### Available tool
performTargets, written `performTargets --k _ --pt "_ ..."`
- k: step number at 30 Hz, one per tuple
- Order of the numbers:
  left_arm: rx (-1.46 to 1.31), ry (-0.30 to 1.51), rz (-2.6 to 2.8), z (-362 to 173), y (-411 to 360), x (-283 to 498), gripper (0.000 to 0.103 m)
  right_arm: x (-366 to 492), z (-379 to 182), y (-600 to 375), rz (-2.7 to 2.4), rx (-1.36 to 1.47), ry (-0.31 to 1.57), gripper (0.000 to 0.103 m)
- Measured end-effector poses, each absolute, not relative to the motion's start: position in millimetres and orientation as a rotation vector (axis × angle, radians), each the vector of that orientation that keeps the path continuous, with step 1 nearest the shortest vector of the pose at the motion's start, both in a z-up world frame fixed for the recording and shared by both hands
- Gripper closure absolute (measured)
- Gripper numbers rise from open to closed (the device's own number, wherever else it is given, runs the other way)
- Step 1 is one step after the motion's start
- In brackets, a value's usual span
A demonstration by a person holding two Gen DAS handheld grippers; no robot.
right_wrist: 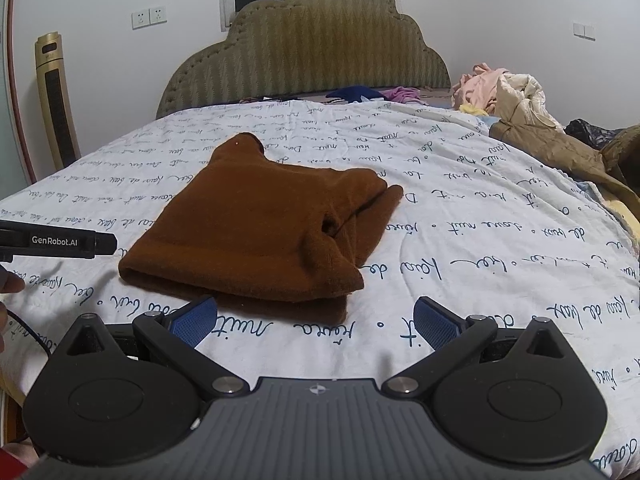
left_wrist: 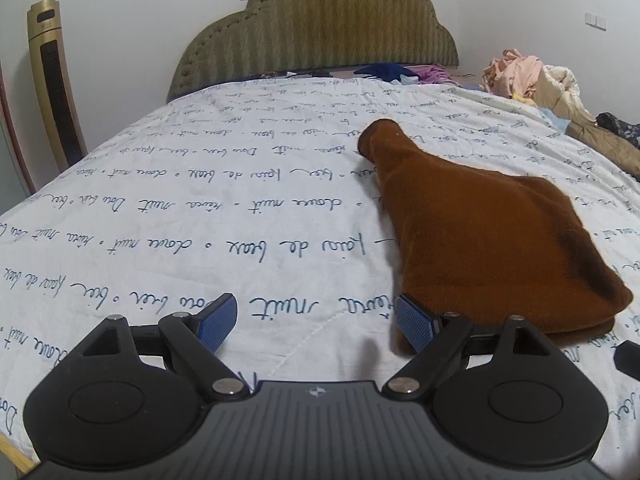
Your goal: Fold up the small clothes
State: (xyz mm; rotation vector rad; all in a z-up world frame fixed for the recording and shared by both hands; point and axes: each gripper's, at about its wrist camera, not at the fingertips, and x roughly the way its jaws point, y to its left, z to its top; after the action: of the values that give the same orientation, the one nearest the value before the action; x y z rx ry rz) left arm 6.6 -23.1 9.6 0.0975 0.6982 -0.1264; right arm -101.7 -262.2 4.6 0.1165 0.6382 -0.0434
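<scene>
The bed [right_wrist: 500, 216], spread with a white quilt printed in blue script, carries everything here, and the brown garment [right_wrist: 256, 232] lies flat near the middle of it, toward the foot end where both grippers wait. Taking that garment as the landmark: it looks already folded, doubled over on itself into a compact, roughly rectangular packet with two layers showing along its near edge, though a narrow part, a sleeve or a neck, I cannot tell which, pokes out at its far corner toward the headboard [right_wrist: 308, 52], and a loose flap spills off its right side. So I judge this piece mostly done, needing at most a tidy tuck of those stray ends. Well beyond the garment, against the headboard and off to its far right, sits a heap of unfolded clothes [right_wrist: 508, 88] in pink, cream and tan, with darker pieces beside it, which suggests most of the task is left. The left gripper [left_wrist: 316, 322] hovers just at the garment's near left corner, its blue-padded fingers spread apart with nothing between them; one pad is just beside the cloth, and I cannot tell whether it touches. The right gripper [right_wrist: 316, 322] hangs just short of the garment's near edge, fingers likewise wide apart and empty.
</scene>
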Motion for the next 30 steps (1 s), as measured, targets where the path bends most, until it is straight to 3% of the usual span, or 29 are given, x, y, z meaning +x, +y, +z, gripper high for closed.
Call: performTargets --k 30 --pt "0.15 0.772 -0.159 -10 -31 -13 0.016 -115 -2 -236 -0.008 0.068 0.674 0.0"
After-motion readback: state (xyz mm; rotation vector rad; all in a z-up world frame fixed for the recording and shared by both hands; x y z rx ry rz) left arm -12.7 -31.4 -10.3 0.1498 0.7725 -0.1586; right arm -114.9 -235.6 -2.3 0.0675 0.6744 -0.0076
